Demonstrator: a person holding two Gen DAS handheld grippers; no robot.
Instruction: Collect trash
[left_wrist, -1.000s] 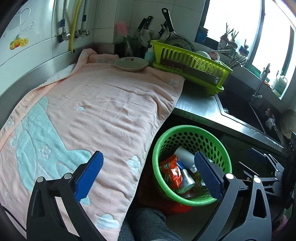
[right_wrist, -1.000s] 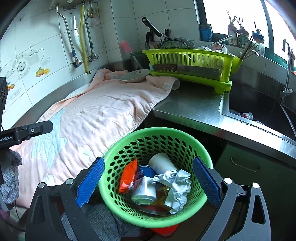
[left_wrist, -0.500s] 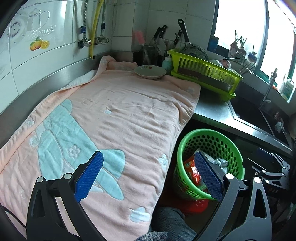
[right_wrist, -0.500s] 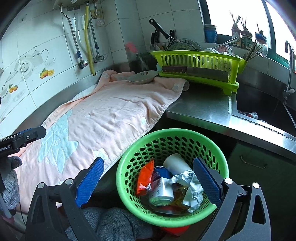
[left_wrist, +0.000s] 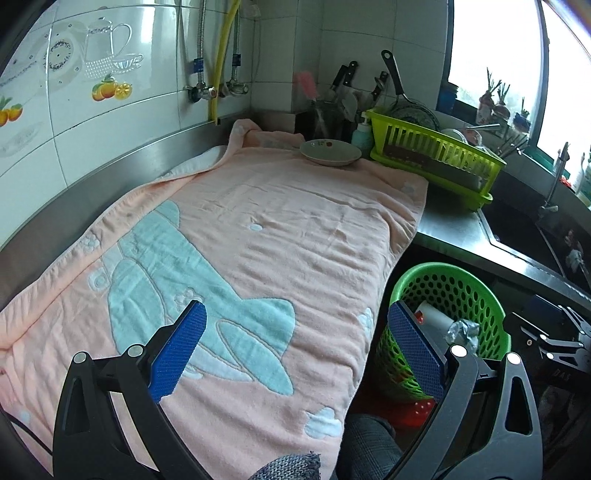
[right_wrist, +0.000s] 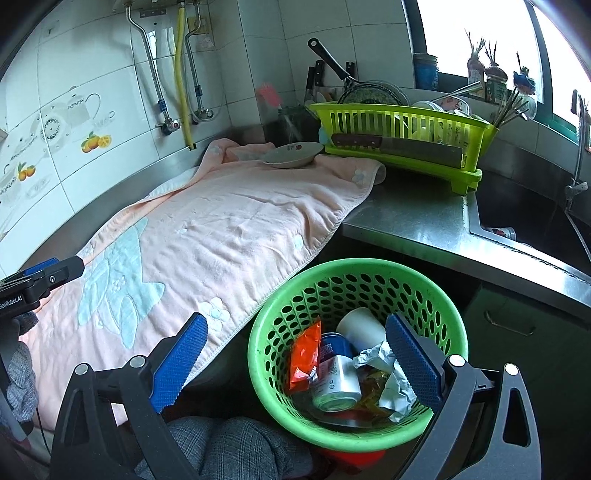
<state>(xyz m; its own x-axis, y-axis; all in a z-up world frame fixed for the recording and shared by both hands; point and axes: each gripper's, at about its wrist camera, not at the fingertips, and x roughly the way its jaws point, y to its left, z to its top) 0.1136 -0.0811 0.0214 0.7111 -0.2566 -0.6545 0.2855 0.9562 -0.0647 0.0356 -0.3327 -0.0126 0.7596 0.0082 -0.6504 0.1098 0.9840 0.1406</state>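
Observation:
A green perforated basket (right_wrist: 354, 280) stands on the floor below the counter edge and holds trash: an orange wrapper (right_wrist: 304, 356), a can (right_wrist: 336, 380), a white cup (right_wrist: 360, 325) and crumpled foil (right_wrist: 388, 373). My right gripper (right_wrist: 293, 363) is open and empty, just above the basket's left side. My left gripper (left_wrist: 295, 350) is open and empty over the pink towel (left_wrist: 258, 240); the basket (left_wrist: 461, 291) is at its right.
A plate (left_wrist: 330, 152) sits at the towel's far end. A lime dish rack (right_wrist: 402, 142) with a cleaver stands beside it, then steel counter (right_wrist: 413, 221) and a sink (right_wrist: 524, 221). Tiled wall with pipes is at the left. My knee is below.
Both grippers have drawn back and to the left. The left view now shows more towel, with the basket further right. The basket has shifted right in the right view. Both stay open.

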